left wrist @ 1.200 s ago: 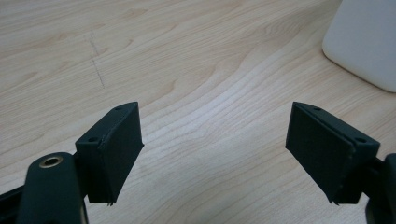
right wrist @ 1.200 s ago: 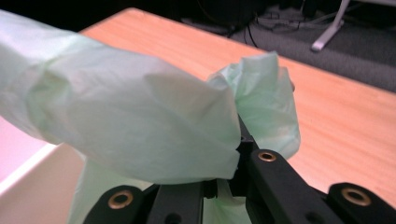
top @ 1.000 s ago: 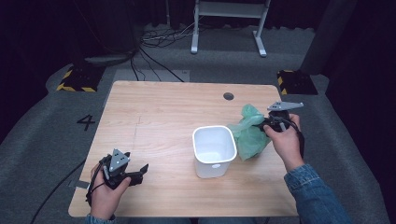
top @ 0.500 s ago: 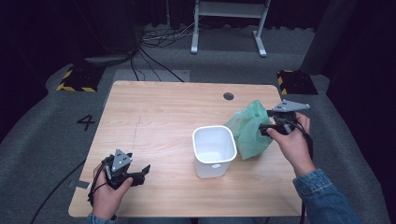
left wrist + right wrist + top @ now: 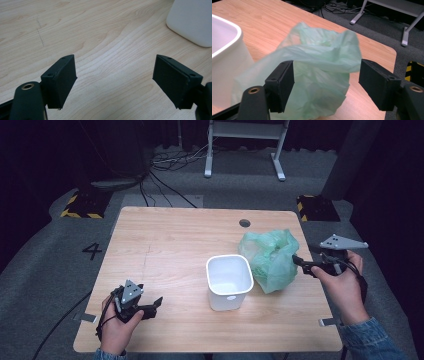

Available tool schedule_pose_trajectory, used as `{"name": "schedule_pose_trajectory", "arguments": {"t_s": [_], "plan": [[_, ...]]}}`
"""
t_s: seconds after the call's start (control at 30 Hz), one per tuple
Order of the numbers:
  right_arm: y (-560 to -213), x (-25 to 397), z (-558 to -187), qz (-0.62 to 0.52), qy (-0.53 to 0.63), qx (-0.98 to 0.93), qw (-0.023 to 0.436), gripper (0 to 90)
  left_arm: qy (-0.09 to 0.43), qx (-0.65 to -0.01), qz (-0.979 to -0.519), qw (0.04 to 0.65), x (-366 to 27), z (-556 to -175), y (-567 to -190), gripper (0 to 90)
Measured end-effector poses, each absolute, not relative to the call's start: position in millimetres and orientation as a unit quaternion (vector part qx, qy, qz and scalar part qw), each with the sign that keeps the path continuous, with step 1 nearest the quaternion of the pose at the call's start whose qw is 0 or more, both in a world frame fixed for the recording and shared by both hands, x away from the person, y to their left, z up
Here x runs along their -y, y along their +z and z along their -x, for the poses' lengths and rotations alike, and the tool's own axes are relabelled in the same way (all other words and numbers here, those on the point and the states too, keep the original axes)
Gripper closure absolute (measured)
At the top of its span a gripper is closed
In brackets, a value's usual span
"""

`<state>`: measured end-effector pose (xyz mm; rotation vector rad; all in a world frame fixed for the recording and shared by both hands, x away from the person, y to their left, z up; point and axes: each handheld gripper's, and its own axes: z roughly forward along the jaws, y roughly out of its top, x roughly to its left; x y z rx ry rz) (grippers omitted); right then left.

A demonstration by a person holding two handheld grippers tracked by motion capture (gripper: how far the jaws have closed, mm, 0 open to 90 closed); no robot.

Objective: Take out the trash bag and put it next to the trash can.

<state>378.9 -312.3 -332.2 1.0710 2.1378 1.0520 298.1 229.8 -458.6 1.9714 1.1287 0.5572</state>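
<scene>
White bin [image 5: 229, 281] flanks bag [image 5: 269, 259], facing right claw [image 5: 299, 263].

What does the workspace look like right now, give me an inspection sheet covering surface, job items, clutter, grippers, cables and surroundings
Surface: light wooden table with a round grommet hole near its far edge.
Job's things: crumpled pale green plastic bag on the table, right of and close beside the white rounded-square plastic bin, which stands upright and looks empty.
Clutter: nothing seen.
Grippers: left gripper open over bare wood at the near left; right gripper open, jaws either side of the bag, not closed on it.
Cables: black cables on the floor beyond the table.
Surroundings: grey carpet, white metal stand, yellow-black striped blocks, a floor marking "4".
</scene>
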Motion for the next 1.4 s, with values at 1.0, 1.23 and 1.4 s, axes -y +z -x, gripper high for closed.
{"name": "schedule_pose_trajectory", "arguments": {"t_s": [1.0, 1.23, 1.4], "plan": [[-438, 375, -290, -0.44, 0.394, -0.77, 0.241, 29.4, 0.204, -0.465, -0.783, 0.359, -243, -289, -480, 18.8], [-467, 371, -286, -0.432, 0.39, -0.776, 0.244, 29.3, 0.198, -0.472, -0.786, 0.346, -248, -284, -490, 18.8], [-485, 368, -289, -0.429, 0.377, -0.784, 0.245, 29.0, 0.197, -0.475, -0.788, 0.339, -251, -283, -494, 18.8]]}}
